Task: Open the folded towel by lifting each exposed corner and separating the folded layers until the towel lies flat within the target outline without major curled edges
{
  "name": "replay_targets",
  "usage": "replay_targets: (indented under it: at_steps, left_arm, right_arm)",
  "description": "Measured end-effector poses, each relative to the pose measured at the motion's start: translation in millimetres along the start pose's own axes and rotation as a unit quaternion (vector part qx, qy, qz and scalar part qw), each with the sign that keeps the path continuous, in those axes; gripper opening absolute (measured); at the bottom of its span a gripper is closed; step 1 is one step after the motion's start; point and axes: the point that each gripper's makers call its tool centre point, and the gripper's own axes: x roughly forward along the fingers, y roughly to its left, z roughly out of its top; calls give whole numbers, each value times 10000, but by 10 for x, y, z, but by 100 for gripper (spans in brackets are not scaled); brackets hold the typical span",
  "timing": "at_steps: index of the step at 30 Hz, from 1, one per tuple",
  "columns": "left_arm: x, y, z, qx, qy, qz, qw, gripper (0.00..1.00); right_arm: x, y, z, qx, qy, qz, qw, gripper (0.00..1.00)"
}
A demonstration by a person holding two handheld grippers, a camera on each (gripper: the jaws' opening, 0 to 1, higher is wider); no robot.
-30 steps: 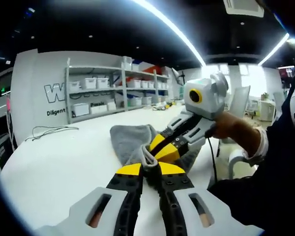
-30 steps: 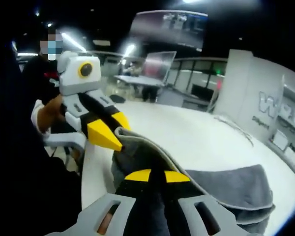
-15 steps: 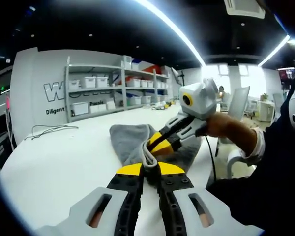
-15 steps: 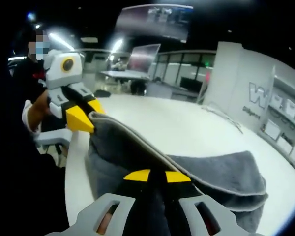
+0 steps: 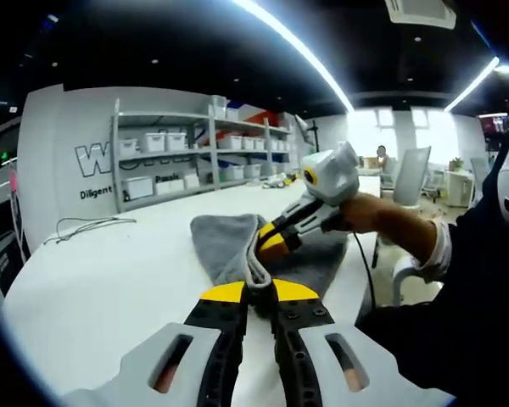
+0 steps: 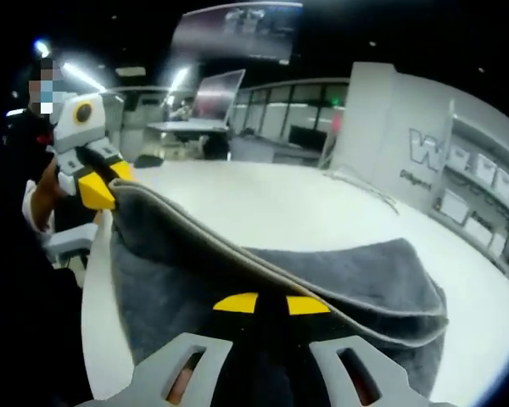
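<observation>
Both grippers are pinching the same gray towel (image 6: 322, 280). In the left gripper view, the left gripper (image 5: 259, 292) has its yellow-tipped jaws pressed together on a corner with pale hem. In the right gripper view, the right gripper (image 6: 259, 303) is also closed on the hemmed edge, and this edge runs up tight to the left gripper (image 6: 100, 188), seen there at the far corner.

Under the towel is a large white table (image 5: 102, 288). One part of the towel is lifted between the two grippers and the rest lies in folds on the table. I cannot see any target outline.

I judge the towel as light, soft and limp. It will hang and fold under its own weight, so the best hold is at the corners and on the hem, where the cloth is thicker.

Behind the table, metal shelves (image 5: 182, 161) carry white storage bins (image 5: 140, 188). What is inside them I cannot tell.
</observation>
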Motion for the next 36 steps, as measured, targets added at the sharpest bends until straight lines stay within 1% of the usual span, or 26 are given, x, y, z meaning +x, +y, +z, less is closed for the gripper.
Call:
replay_targets:
  at_steps: [7, 11, 17, 20, 22, 29, 33, 36]
  left_arm:
    - [-26, 26, 21, 40, -13, 50, 10000, 10]
    - [-21, 6, 16, 81, -9, 38, 10000, 10]
    - [-26, -1, 6, 85, -10, 24, 10000, 10]
    - [-30, -3, 2, 103, -4, 29, 9999, 10]
    - [-30, -9, 4, 116, -3, 27, 9999, 10]
    - [-38, -17, -1, 160, 8, 26, 9999, 10]
    - [-45, -9, -9, 167, 14, 30, 9999, 10]
    - [-48, -7, -12, 176, 19, 32, 9998, 10]
  right_arm:
    - [32, -123, -26, 22, 42, -119, 9999, 6]
    - [-34, -237, -45, 24, 86, -250, 9996, 6]
    - [-149, -463, -117, -148, 259, -554, 9980, 10]
    - [-179, -547, -141, -347, 346, -676, 9965, 10]
    - [-188, -596, -183, -481, 486, -731, 9950, 10]
    - [-206, -768, -288, -840, 775, -988, 9885, 13]
    - [-232, -870, -368, -1207, 1013, -1179, 9805, 15]
    - [-262, -958, -410, -1523, 1199, -1357, 9716, 17]
